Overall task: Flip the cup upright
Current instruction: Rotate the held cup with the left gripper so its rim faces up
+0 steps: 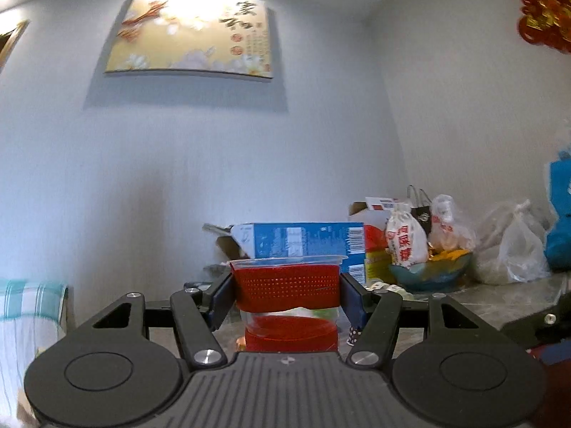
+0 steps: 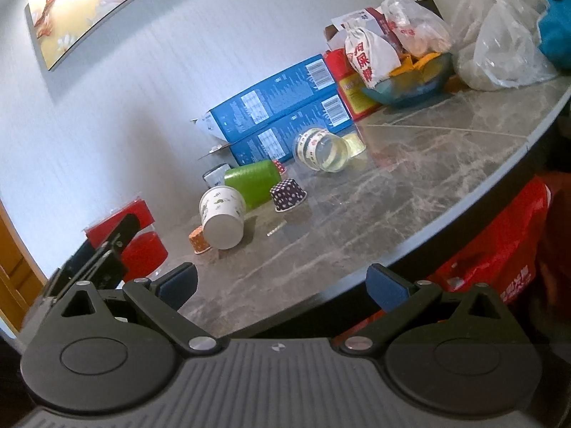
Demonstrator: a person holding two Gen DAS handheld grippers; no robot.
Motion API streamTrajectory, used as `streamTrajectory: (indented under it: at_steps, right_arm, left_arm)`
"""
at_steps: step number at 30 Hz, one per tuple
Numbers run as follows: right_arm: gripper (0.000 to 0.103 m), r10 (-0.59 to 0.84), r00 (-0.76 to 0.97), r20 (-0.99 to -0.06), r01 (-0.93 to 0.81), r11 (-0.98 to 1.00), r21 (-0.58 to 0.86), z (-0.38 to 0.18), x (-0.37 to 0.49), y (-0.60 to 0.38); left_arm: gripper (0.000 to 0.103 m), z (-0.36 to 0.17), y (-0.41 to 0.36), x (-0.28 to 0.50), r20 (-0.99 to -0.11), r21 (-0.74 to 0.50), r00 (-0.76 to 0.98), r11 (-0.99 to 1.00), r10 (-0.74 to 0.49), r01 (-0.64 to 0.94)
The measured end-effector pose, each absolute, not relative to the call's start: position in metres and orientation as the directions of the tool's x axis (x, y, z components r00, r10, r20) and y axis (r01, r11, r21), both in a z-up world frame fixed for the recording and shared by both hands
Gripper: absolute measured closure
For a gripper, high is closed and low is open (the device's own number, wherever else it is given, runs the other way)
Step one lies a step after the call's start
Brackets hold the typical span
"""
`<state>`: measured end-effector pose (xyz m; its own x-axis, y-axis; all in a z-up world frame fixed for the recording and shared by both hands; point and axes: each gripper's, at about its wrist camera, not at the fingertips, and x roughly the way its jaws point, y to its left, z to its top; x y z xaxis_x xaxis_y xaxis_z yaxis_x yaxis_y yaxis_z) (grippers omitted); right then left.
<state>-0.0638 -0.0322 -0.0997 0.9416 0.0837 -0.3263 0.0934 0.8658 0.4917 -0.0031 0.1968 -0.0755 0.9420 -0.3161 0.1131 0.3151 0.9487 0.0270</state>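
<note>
The left gripper (image 1: 285, 296) clamps the red cup (image 1: 285, 285) upright, unreleased; the right gripper (image 2: 282, 285) gapes empty.

Ahead of your right tool: two stacked blue boxes (image 2: 278, 107) against the wall, glass bowl (image 2: 410, 85) of snack packets right of them, plastic bags (image 2: 506, 46) far right. Painting (image 1: 192, 35) hangs above.

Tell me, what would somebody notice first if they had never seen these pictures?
Probably the clear cup with red bands, held upright, rim on top, between the jaws of the left gripper. Next, the tipped-over cups on the marble table: a white paper cup, a green cup and a clear cup all lie on their sides. The right gripper hovers open at the table's edge.
</note>
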Motion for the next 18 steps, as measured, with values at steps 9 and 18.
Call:
streamTrajectory:
  at_steps: [9,18]
  right_arm:
    - [0.001,0.09,0.941,-0.326,0.094,0.858,0.506,-0.106,-0.066,-0.034]
    - [0.001,0.099,0.937,-0.336,0.086,0.864,0.497,-0.104,-0.065,-0.028]
  left_arm:
    - [0.036,-0.102,0.19,-0.001,0.111,0.047,0.949,0.955,-0.295,0.292]
    - [0.036,-0.106,0.19,0.009,0.107,0.049,0.953,0.959,-0.284,0.281]
